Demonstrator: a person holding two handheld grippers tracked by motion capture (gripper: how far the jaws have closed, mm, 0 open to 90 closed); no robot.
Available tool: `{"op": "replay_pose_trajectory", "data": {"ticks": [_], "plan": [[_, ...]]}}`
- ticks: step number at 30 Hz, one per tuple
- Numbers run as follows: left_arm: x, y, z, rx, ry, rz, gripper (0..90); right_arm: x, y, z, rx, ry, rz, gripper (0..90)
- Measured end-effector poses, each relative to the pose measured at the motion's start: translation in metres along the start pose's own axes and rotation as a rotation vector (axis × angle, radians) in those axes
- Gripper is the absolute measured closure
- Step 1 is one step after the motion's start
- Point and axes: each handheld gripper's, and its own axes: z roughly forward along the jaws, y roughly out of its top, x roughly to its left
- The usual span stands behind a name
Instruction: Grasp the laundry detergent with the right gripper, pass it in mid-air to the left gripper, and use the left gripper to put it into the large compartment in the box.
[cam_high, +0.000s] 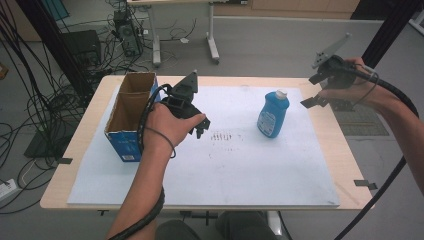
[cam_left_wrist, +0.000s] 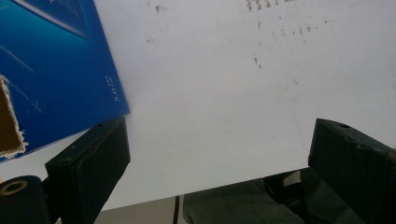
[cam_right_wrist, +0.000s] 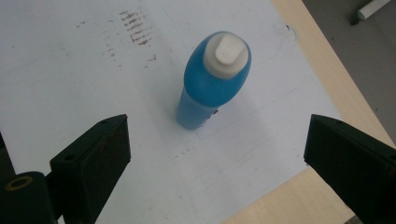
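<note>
A blue plastic bottle (cam_high: 273, 114) with a white flip cap stands upright on the pale sheet (cam_high: 240, 170) that covers the wooden desk (cam_high: 75, 150), right of centre and well apart from everything else, which leaves room on both flanks for a grasp. The right claw (cam_high: 327, 89) hovers beyond the desk's right edge, above and to the side of the bottle, its black jaws spread wide with nothing between them; in the right gripper view it looks down on the rounded shoulders and flat-topped cap, probably lining up to close on the smooth, tapering body. The left claw (cam_high: 199, 126) hangs low over the sheet just beside an open cardboard box (cam_high: 131, 114), also wide open and empty; it seems parked there to steady or guard the box, a likely place for the bottle to go. The box is raw brown card inside, split by a divider into two compartments, with glossy blue print outside and a torn edge showing in the left gripper view. The sheet is matte, marked by rows of small brownish scuffs (cam_high: 226, 136) near its middle.
</note>
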Motion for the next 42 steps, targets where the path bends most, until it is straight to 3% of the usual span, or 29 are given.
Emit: {"op": "replay_pose_trajectory", "data": {"ticks": [7,13,29,42], "plan": [[0.002,-0.001,0.007,0.014,0.005,-0.006,5.8,0.006,-0.035,0.026,-0.066,-0.016,0.069,5.5],[0.001,-0.001,0.012,0.025,0.01,-0.004,5.8,0.015,-0.051,0.052,-0.115,-0.009,0.098,5.1],[0.002,0.002,0.021,0.053,0.03,-0.005,5.9,0.022,-0.069,0.109,-0.264,-0.044,0.179,5.0],[0.001,0.006,0.025,0.065,0.036,-0.007,5.8,0.027,-0.073,0.138,-0.38,-0.09,0.241,3.4]]}}
